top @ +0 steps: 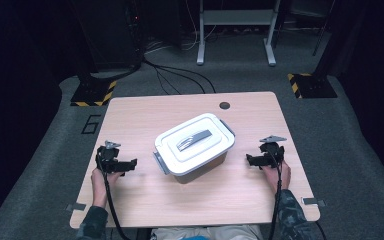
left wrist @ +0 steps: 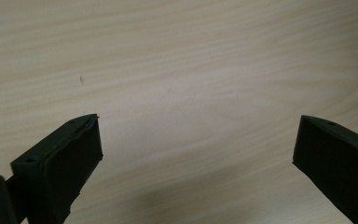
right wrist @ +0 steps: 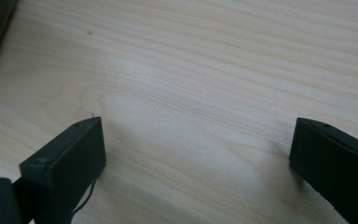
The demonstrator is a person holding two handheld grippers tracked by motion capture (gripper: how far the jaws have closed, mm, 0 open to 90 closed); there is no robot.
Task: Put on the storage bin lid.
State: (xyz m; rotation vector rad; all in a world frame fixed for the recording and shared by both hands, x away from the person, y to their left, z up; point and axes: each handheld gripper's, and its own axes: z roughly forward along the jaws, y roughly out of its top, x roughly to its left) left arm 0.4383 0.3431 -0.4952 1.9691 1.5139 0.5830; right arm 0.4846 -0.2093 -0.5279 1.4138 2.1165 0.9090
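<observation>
Wooden counter (top: 260, 195), light grain, with a round dark cable hole (top: 224, 105) near the middle of its far edge. A white lidded plastic storage box (top: 194, 143) sits near the counter's centre, turned at an angle to the edges; its lid is on, with a grey recessed handle (top: 194, 139) on top and grey latches at the two short ends. Left claw (top: 130, 165) rests low by the left edge of the counter, held in the person's left hand (top: 101, 176), its tips pointing toward the box but apart from it. In the left gripper view both black jaws stand wide apart with bare wood between them, nothing gripped. Right claw (top: 250, 160) sits by the right edge, held in the right hand (top: 280, 172), pointing at the box's right end, also apart from it. In the right gripper view the jaws are likewise spread wide over bare wood, nothing between them; a dark edge of the box shows at the upper left corner. A cable trails from each claw toward the near edge.
</observation>
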